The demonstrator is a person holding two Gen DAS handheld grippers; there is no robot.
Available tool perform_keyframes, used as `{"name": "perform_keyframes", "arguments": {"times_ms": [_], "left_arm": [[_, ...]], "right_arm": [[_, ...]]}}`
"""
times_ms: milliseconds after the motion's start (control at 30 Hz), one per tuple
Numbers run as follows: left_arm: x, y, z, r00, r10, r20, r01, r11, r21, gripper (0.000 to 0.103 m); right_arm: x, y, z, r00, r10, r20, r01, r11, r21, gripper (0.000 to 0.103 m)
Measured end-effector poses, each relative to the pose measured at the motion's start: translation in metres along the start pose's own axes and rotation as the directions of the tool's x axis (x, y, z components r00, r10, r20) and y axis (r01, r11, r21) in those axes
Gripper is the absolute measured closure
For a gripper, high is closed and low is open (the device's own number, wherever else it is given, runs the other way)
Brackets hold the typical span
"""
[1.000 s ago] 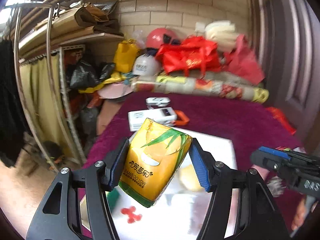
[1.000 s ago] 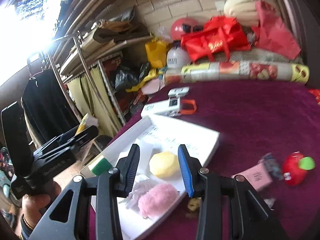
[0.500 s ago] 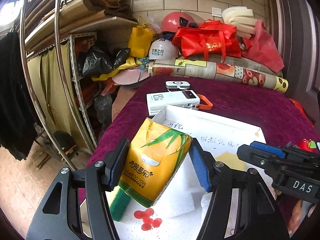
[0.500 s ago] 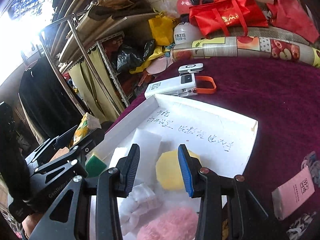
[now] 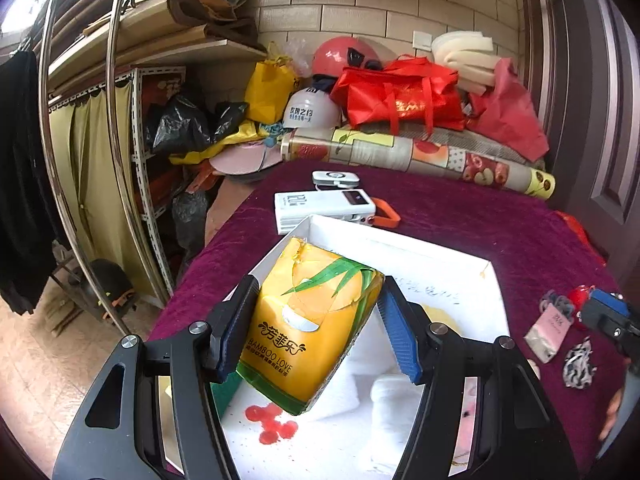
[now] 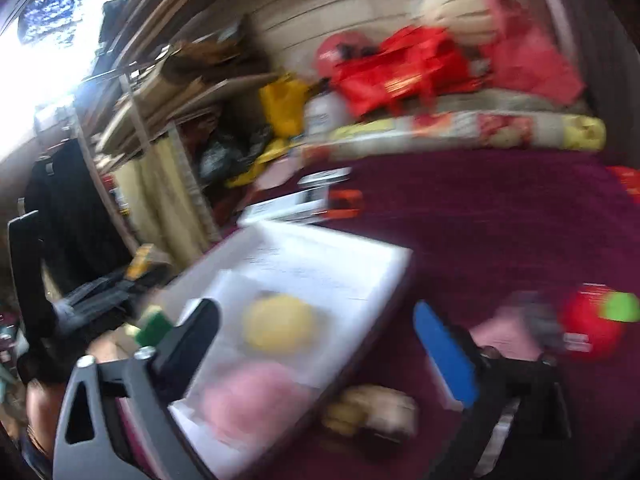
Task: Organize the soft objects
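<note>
- Tissue pack (image 5: 316,328), yellow with green bamboo leaves and "BAMBOO LOVE" printed on it, sits tilted and clamped in the left gripper (image 5: 318,330), raised above the near-left part of the white tray (image 5: 432,258).
- Blue-padded fingers (image 5: 398,334) of the left gripper press on both sides of the pack.
- Inside the tray, below the pack, lie a red bead-like cluster (image 5: 274,426), white foam blocks (image 5: 390,396) and a green sponge (image 6: 154,322) at the left wall.
- A yellow sponge (image 6: 280,328) rests mid-tray, and a pink fluffy puff (image 6: 248,400) lies at the near end.
- The right wrist view is heavily motion-blurred; the right gripper (image 6: 316,346) has its fingers spread wide with nothing between them, over the tray's right edge.
- On the maroon tabletop (image 5: 500,216) to the right of the tray lie a pink packet (image 5: 550,328), a black-and-white hair tie (image 5: 578,364) and a red apple-shaped toy (image 6: 592,328) with a green leaf.
- A yellowish soft thing (image 6: 372,410) lies just outside the tray's near-right corner; blur hides what it is.
- Beyond the tray's far edge sit a white power bank (image 5: 324,210) with an orange strap and a smaller white device (image 5: 336,178).
</note>
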State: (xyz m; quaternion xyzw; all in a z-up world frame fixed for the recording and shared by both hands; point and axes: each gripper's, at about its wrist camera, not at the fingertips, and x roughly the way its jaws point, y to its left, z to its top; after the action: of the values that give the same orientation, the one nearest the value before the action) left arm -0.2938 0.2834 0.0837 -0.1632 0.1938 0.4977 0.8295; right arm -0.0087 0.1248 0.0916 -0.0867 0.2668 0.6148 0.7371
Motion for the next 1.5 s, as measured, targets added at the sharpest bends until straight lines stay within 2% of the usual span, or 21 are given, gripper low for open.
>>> {"name": "perform_keyframes", "arguments": {"times_ms": [67,133,233,300,367,400,433,500,600,733,800,900,1133,1200,1233,1267,1300,1333,1367,1400,1500], "left_arm": [[-0.003,-0.002,0.000,1.000,-0.016,0.004,0.016,1.000,-0.010,0.041],[-0.004,-0.005,0.000,1.000,-0.029,-0.001,0.029,1.000,-0.011,0.041],[-0.006,-0.013,-0.001,0.999,-0.043,-0.005,0.043,0.999,0.003,0.041],[-0.008,-0.017,-0.002,0.999,-0.048,-0.008,0.049,0.999,0.012,0.041],[-0.010,-0.021,-0.004,0.999,-0.049,-0.011,0.050,0.998,0.027,0.041],[-0.011,-0.022,-0.004,0.999,-0.047,-0.011,0.047,0.998,0.031,0.041],[-0.011,-0.023,-0.004,0.999,-0.041,-0.011,0.041,0.999,0.036,0.041],[-0.013,-0.023,-0.003,0.999,-0.034,-0.009,0.035,0.999,0.039,0.041],[-0.012,-0.023,-0.001,1.000,-0.019,-0.008,0.019,0.999,0.046,0.041],[-0.009,-0.020,0.005,1.000,0.010,-0.011,-0.009,0.998,0.060,0.041],[-0.006,-0.020,0.007,1.000,0.028,-0.013,-0.027,0.997,0.077,0.041],[0.003,-0.018,0.010,0.998,0.052,-0.025,-0.049,0.994,0.094,0.041],[0.023,-0.007,0.007,0.994,0.089,-0.069,-0.084,0.993,0.078,0.041],[0.028,-0.003,0.007,0.992,0.102,-0.074,-0.097,0.993,0.070,0.041],[0.029,-0.001,0.007,0.991,0.111,-0.072,-0.106,0.992,0.069,0.040],[0.029,0.001,0.007,0.990,0.125,-0.065,-0.121,0.990,0.066,0.038],[0.029,0.004,0.007,0.989,0.139,-0.057,-0.136,0.989,0.060,0.030],[0.029,0.007,0.008,0.987,0.152,-0.053,-0.150,0.987,0.050,0.019],[0.029,0.011,0.009,0.986,0.159,-0.047,-0.158,0.987,0.034,0.000],[0.027,0.016,0.009,0.984,0.172,-0.039,-0.172,0.985,0.022,0.000],[0.023,0.021,0.008,0.982,0.186,-0.029,-0.186,0.983,0.002,0.000]], "right_arm": [[-0.009,-0.028,-0.008,0.995,-0.085,-0.044,0.086,0.996,0.010,0.000],[-0.007,-0.048,-0.018,0.987,-0.118,-0.105,0.121,0.992,0.022,0.000],[0.011,-0.067,-0.036,0.968,-0.146,-0.202,0.156,0.987,0.034,0.000],[0.026,-0.070,-0.047,0.954,-0.131,-0.269,0.147,0.988,0.039,0.002],[0.032,-0.067,-0.052,0.946,-0.152,-0.288,0.162,0.987,0.014,0.023],[0.029,-0.063,-0.049,0.950,-0.147,-0.274,0.151,0.989,-0.009,0.048],[0.025,-0.059,-0.047,0.952,-0.150,-0.266,0.148,0.989,-0.027,0.077],[0.013,-0.054,-0.038,0.965,-0.137,-0.223,0.135,0.991,-0.024,0.077],[-0.009,-0.038,-0.014,0.990,-0.068,-0.127,0.066,0.998,-0.018,0.077],[-0.025,-0.006,0.015,0.999,0.048,-0.024,-0.049,0.999,-0.025,0.077],[-0.018,0.013,0.026,0.992,0.126,-0.023,-0.126,0.992,0.004,0.077],[0.010,0.036,0.035,0.967,0.248,-0.059,-0.245,0.968,0.063,0.074],[0.082,0.088,0.027,0.957,0.251,-0.146,-0.253,0.967,0.007,0.072],[0.095,0.093,0.023,0.955,0.254,-0.156,-0.255,0.967,0.018,0.067],[0.100,0.094,0.022,0.954,0.255,-0.157,-0.254,0.967,0.027,0.061],[0.102,0.094,0.020,0.953,0.258,-0.159,-0.255,0.966,0.037,0.048],[0.103,0.092,0.019,0.956,0.249,-0.157,-0.244,0.969,0.048,0.042],[0.102,0.089,0.019,0.958,0.241,-0.153,-0.235,0.970,0.058,0.023],[0.101,0.087,0.019,0.959,0.244,-0.146,-0.236,0.969,0.065,0.007],[0.098,0.084,0.019,0.964,0.233,-0.132,-0.225,0.972,0.071,0.002],[0.087,0.080,0.021,0.969,0.230,-0.089,-0.224,0.972,0.068,0.000]]}}
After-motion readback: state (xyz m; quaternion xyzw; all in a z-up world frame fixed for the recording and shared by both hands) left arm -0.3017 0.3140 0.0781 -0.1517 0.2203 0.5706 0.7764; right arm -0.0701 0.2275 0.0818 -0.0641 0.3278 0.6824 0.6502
